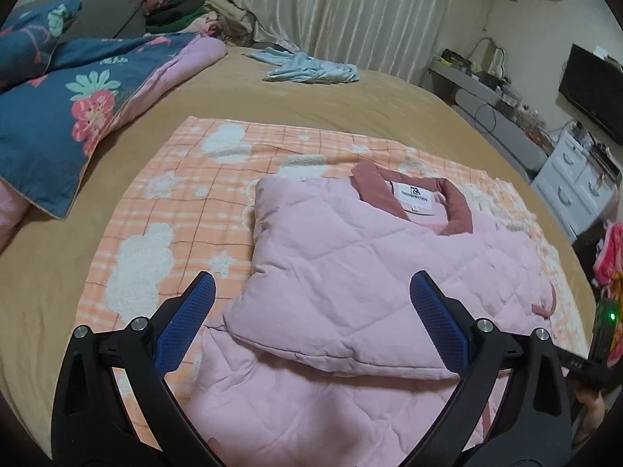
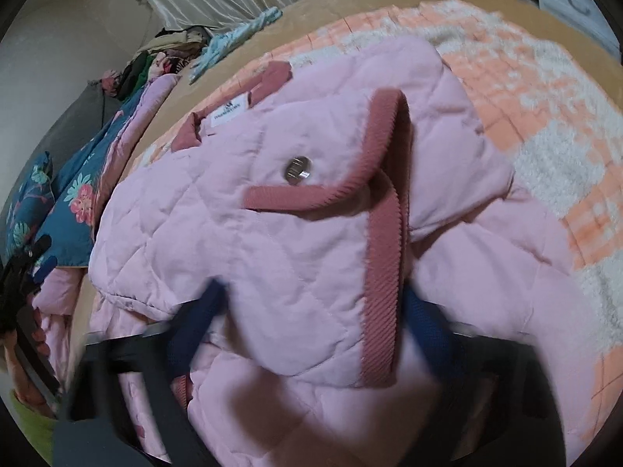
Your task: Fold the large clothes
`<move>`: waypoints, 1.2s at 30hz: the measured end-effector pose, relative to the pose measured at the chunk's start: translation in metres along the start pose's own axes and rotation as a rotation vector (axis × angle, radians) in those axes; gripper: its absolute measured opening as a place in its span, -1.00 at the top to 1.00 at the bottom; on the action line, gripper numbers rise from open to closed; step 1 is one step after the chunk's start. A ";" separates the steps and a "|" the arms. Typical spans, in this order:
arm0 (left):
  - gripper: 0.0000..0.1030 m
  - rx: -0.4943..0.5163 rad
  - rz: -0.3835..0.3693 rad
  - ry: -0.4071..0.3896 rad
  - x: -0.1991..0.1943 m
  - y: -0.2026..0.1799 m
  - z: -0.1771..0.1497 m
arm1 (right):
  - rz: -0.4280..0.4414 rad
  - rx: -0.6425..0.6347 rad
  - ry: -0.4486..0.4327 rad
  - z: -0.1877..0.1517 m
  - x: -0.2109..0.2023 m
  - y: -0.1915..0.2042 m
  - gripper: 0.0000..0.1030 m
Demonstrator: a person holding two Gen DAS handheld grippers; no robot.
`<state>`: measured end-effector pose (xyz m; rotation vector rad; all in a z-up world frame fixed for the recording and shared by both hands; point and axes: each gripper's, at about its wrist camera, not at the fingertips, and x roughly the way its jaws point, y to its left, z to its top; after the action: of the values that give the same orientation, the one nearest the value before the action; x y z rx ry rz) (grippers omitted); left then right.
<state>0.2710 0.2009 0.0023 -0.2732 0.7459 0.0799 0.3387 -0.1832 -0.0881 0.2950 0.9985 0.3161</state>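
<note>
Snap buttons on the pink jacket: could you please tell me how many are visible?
1. A single metal snap button shows in the right wrist view, on the pink jacket just above its ribbed dark pink trim. Others may be hidden under the folds.

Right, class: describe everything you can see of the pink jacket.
The jacket is pale pink, quilted in diamonds and looks padded, with a darker rose collar, ribbed rose trim, a white neck label and a metal snap. It lies partly folded on the orange checked blanket, one side turned over the body. The right gripper has fabric between its fingers, blurred.
</note>
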 end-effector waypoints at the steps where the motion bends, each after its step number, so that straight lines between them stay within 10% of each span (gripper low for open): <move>1: -0.82 -0.004 -0.001 -0.002 0.001 0.001 0.000 | -0.014 -0.045 -0.021 -0.001 -0.005 0.007 0.14; 4: -0.82 -0.016 -0.010 0.003 0.007 0.002 0.001 | -0.007 -0.198 -0.129 0.002 -0.028 0.032 0.60; 11: -0.82 -0.003 -0.034 0.028 0.028 -0.014 -0.001 | -0.039 -0.435 -0.379 0.039 -0.069 0.067 0.65; 22: -0.82 0.057 -0.029 0.071 0.055 -0.034 -0.008 | -0.054 -0.319 -0.273 0.063 -0.023 0.031 0.64; 36: -0.82 0.081 -0.042 0.100 0.064 -0.044 -0.015 | -0.152 -0.241 -0.262 0.063 -0.017 0.014 -0.17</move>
<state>0.3156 0.1533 -0.0419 -0.2167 0.8402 -0.0042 0.3828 -0.1832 -0.0377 0.0390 0.7111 0.2490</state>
